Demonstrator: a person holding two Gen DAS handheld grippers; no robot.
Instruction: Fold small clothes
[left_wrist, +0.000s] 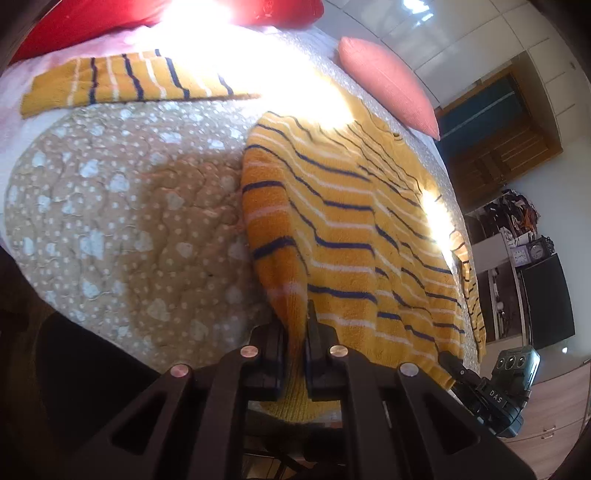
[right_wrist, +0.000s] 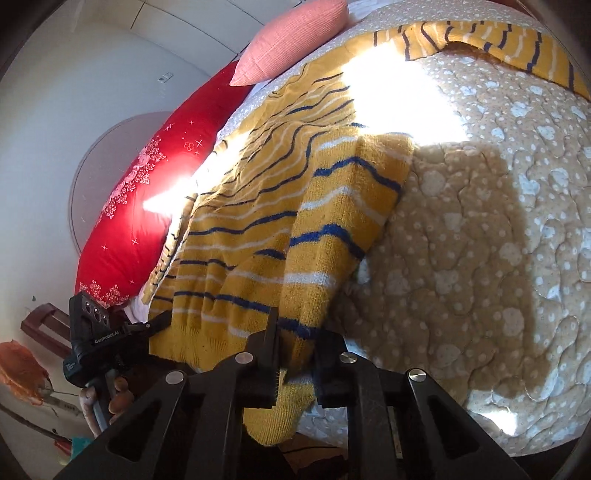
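Sweater (left_wrist: 351, 229), yellow knit with navy and white stripes, lies on the bed quilt (left_wrist: 122, 229); its ribbed hem hangs over the quilt's near edge.

Left wrist view, nearest first:
- Left hand-held gripper (left_wrist: 295, 354) is closed on a bunched fold of the sweater at the hem; fabric fills the gap between both fingers.
- Right hand-held gripper (left_wrist: 458, 369) shows at the sweater's opposite hem corner, fingertips touching the ribbing.
- Sweater body spreads away from the hem, folded edge raised beside the bare quilt.
- One sleeve (left_wrist: 122, 83) lies flat on the quilt, well apart from the sweater body, at the far side.
- Pink pillow (left_wrist: 388, 85) sits beyond the sweater's far end; red pillow (left_wrist: 92, 22) lies behind the sleeve.
- Strong sun patch washes out the sweater's far part; detail there cannot be read.

Right wrist view, nearest first:
- Right hand-held gripper (right_wrist: 295, 354) is clamped on sweater (right_wrist: 258, 221) fabric just above the hem; a lifted flap rises from it.
- Left hand-held gripper (right_wrist: 162, 321) touches the hem at the other corner, held by a hand (right_wrist: 110, 398).
- Quilt (right_wrist: 480, 240) lies bare beside the sweater, part shadowed.
- Pink pillow (right_wrist: 295, 40) and red pillow (right_wrist: 147, 184) lie past the sweater.
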